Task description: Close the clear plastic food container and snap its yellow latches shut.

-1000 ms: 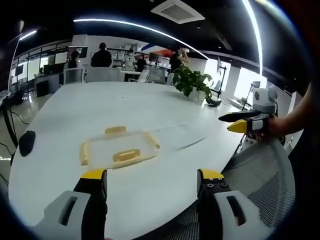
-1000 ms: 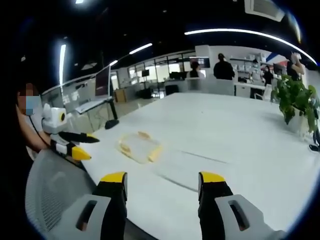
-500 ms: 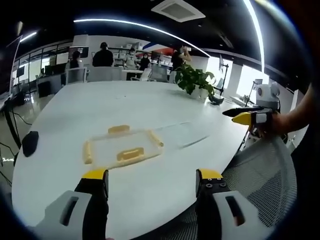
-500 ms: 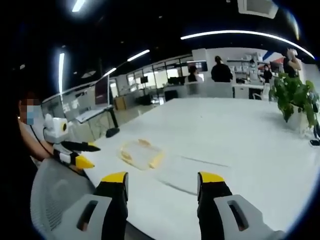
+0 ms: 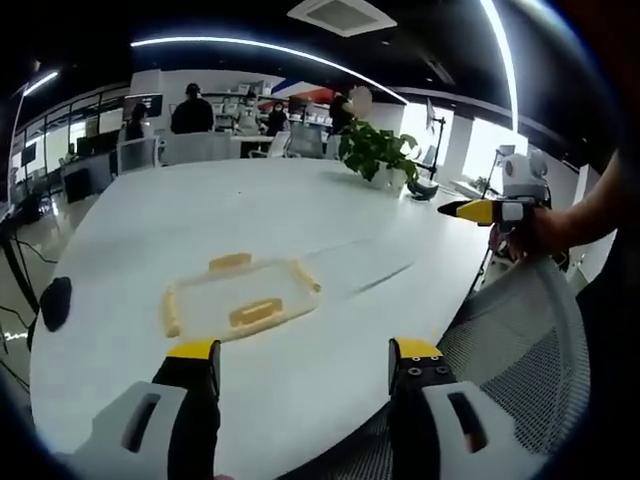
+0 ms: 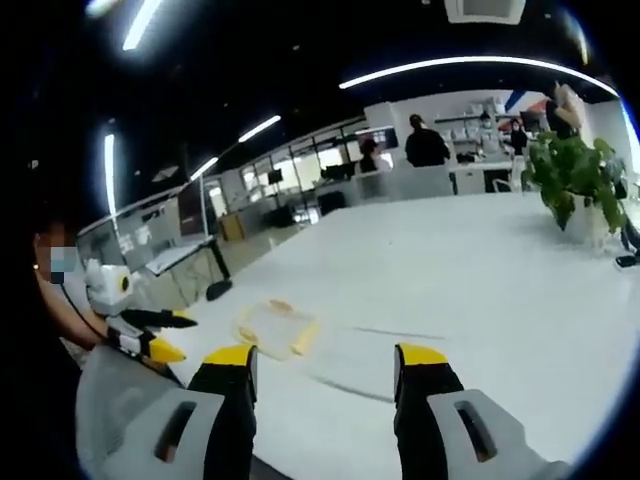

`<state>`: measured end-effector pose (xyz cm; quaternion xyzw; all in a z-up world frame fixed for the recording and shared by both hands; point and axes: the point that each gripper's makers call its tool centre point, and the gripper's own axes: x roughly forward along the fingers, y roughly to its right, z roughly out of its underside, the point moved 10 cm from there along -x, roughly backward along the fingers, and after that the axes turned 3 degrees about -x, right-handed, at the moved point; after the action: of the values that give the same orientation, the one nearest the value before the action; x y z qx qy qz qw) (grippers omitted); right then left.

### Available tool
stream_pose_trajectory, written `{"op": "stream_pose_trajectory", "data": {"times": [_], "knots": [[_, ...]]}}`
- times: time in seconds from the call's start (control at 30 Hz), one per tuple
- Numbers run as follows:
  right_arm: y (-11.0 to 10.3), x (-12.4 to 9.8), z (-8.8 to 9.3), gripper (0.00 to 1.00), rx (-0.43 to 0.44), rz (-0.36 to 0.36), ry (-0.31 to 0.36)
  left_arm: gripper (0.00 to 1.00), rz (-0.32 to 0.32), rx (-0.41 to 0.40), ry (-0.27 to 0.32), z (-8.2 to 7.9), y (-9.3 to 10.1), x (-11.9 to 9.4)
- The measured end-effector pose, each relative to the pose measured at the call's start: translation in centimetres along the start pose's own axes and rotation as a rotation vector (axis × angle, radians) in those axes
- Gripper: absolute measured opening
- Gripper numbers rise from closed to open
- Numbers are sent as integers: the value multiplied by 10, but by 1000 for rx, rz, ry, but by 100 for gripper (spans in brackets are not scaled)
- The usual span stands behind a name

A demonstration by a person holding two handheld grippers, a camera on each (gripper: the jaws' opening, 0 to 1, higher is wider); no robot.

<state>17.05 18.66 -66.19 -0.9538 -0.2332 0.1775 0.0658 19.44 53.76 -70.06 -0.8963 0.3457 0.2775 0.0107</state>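
Note:
The container's flat part [image 5: 240, 300] lies on the white table [image 5: 280, 200], with a yellow latch [image 5: 253, 313] on each of its sides. A faint clear piece [image 5: 375, 270] lies just to its right. My left gripper [image 5: 305, 355] is open, short of the table's near edge, nothing between its jaws. My right gripper [image 5: 478, 211] is held in a hand off the table's right edge. In the right gripper view the container [image 6: 275, 325] lies ahead and to the left. My right gripper [image 6: 325, 357] stands open and empty. My left gripper [image 6: 150, 335] hovers open at the far left.
A potted plant [image 5: 375, 150] stands far across the table, also seen as the plant [image 6: 575, 175]. A black mouse-like object [image 5: 52, 300] lies at the table's left edge. A grey mesh chair [image 5: 510, 340] sits below the near edge. People stand at distant desks [image 5: 190, 115].
Both views have shifted a little with the hands. The right gripper sits slightly higher in the left gripper view. The container has not moved and both grippers stay open.

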Motion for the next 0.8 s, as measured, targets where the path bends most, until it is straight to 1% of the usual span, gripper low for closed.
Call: {"op": "stream_pose_trajectory", "data": {"times": [0.17, 0.3, 0.37, 0.43, 0.6, 0.8], "knots": [[-2, 1, -1, 54, -24, -22, -13, 66, 16, 23, -12, -3, 1, 2], [-7, 5, -5, 54, -47, -51, -23, 65, 28, 46, -22, -5, 0, 3], [-9, 7, -9, 55, -53, -60, -15, 65, 31, 62, -27, -5, -1, 4], [-11, 11, -12, 54, -59, -76, -18, 65, 38, 48, -41, -5, -2, 3], [-14, 20, -18, 55, -54, -102, -2, 65, 38, 39, -43, -8, -5, 1], [-21, 33, -22, 55, -85, -132, -3, 64, 47, 34, -58, -11, -11, 5]]}}
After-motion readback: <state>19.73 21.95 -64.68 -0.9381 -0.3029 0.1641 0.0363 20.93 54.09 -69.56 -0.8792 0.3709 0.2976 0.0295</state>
